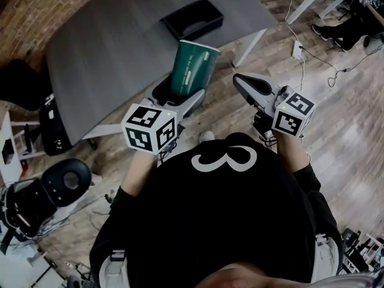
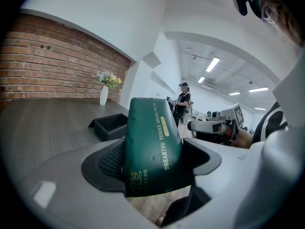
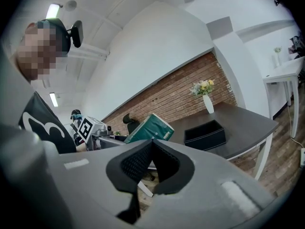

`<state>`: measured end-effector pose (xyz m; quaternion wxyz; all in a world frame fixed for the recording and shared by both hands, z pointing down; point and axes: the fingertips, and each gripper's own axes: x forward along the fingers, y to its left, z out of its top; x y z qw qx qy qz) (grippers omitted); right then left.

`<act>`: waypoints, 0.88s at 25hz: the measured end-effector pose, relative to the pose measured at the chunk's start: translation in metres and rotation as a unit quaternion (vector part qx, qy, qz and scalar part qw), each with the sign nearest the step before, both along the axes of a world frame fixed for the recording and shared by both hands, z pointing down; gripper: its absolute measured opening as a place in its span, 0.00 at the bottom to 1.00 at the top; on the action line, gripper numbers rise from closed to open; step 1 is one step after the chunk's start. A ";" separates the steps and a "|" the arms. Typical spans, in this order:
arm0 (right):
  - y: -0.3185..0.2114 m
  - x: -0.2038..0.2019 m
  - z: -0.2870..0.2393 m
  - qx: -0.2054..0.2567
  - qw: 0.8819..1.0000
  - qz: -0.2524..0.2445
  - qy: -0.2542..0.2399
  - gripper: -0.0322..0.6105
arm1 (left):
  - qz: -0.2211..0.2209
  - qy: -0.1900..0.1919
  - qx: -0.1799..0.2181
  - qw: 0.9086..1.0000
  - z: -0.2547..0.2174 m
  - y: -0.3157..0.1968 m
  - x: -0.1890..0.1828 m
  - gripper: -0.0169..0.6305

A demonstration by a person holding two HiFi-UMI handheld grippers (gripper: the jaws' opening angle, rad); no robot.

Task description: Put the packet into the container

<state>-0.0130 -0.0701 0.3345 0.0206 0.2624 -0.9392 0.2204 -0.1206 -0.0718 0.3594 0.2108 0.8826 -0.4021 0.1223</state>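
Left gripper [image 1: 179, 101] is up in front of the person with its jaws clamped on the lower end of the green packet [image 1: 193, 68] — in the left gripper view the packet fills the gap between the two pads and stands up out of them, leaning a little, gold lettering running along its length. From the head view the packet sits right at the near edge of the grey table [image 1: 102, 53]: its top end overlaps the tabletop while the gripper body hangs over the wooden floor [image 1: 336, 131] just off that edge. The black container [image 1: 192, 18] sits open-topped on the far part of the table, close to the far right corner, well apart from the packet. Between the two lies bare grey tabletop — nothing stands in that stretch. The right gripper [image 1: 240, 81] is out to the right, over the floor and clear of the table edge, near the white table leg [image 1: 249, 45]; its own view shows the two jaws closed together, pads meeting, with nothing between them. Left and right grippers are apart, a gap of floor showing between them. Farther right on the floor run some cables [image 1: 312, 59], away from both grippers. In the right gripper view a white vase with flowers [image 3: 208, 101] stands on the table's far side against the brick wall [image 3: 181, 92], beyond the container and out of the line between packet and container.
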 end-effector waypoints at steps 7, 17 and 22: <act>-0.024 0.006 -0.001 0.002 1.000 0.001 -0.007 0.05 | 0.004 -0.028 0.016 0.999 -0.003 -0.028 0.004 0.64; -0.088 0.010 -0.001 -0.005 1.000 -0.022 -0.019 0.05 | -0.022 -0.042 0.013 0.999 -0.005 -0.090 0.005 0.64; -0.118 0.009 0.001 -0.011 0.999 -0.032 -0.016 0.05 | -0.034 -0.041 0.010 0.999 -0.007 -0.122 0.000 0.64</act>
